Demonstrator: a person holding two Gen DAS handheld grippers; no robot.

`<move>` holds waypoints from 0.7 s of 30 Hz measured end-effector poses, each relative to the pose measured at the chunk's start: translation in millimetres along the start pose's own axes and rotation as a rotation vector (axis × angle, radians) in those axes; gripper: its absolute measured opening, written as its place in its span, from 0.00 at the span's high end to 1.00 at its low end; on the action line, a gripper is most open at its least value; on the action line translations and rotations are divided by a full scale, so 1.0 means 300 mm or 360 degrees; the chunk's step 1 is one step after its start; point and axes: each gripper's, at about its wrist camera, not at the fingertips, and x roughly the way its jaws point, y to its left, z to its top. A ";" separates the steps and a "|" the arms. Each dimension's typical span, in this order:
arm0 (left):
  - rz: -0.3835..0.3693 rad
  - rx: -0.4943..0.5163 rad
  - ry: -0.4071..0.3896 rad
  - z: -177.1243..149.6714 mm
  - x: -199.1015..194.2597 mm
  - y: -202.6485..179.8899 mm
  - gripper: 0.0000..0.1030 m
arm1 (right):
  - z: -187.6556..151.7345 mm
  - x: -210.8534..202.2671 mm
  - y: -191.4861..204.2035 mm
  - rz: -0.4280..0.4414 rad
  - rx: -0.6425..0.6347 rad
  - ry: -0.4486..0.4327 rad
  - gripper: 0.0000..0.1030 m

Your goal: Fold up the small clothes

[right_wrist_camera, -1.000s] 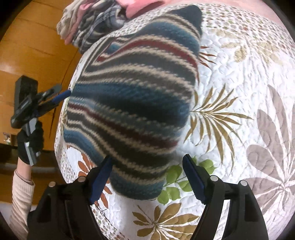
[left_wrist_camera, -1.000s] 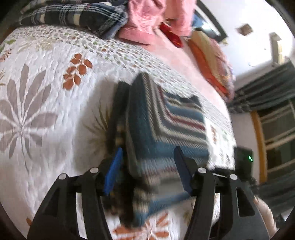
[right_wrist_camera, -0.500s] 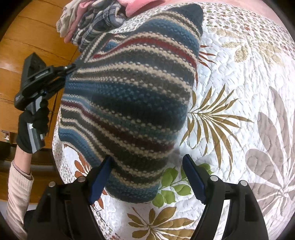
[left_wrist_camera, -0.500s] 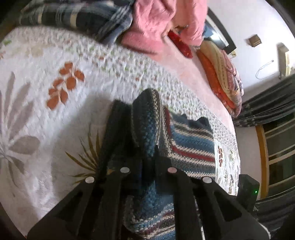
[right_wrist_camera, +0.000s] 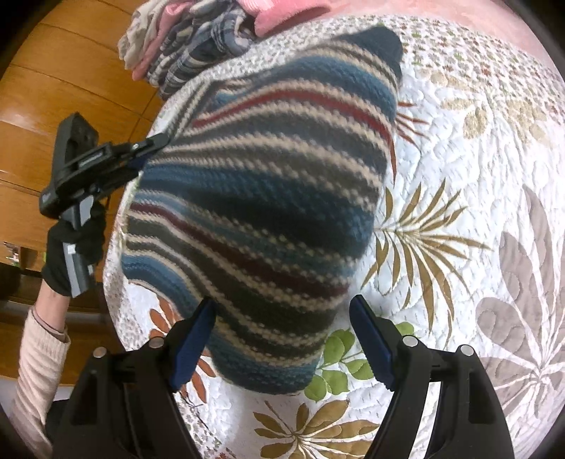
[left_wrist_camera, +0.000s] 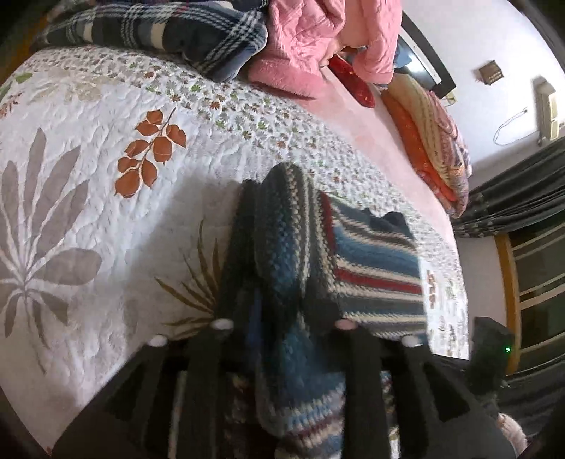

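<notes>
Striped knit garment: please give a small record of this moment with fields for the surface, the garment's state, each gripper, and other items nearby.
surface: white quilt with a leaf print, on a bed
garment: striped knit garment, blue, dark, cream and red, lying on the quilt with one edge gathered up
left gripper: left gripper shut on the gathered edge of the garment
right gripper: right gripper open, jaws apart on either side of the near end, not gripping
nearby: plaid cloth and pink blanket at the far edge of the quilt
</notes>
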 end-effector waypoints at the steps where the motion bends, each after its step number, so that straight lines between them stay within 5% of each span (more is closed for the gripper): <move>1: -0.0021 -0.0004 0.0011 -0.006 -0.011 0.001 0.33 | 0.006 -0.014 -0.003 0.0019 0.0010 -0.0020 0.24; 10: -0.0046 -0.0013 0.0222 -0.087 0.047 0.050 0.24 | 0.058 -0.069 -0.065 0.0156 0.0181 -0.0145 0.21; 21: -0.0116 0.0090 0.0286 -0.083 0.190 0.009 0.16 | 0.138 0.043 -0.105 0.0246 0.0306 -0.0132 0.08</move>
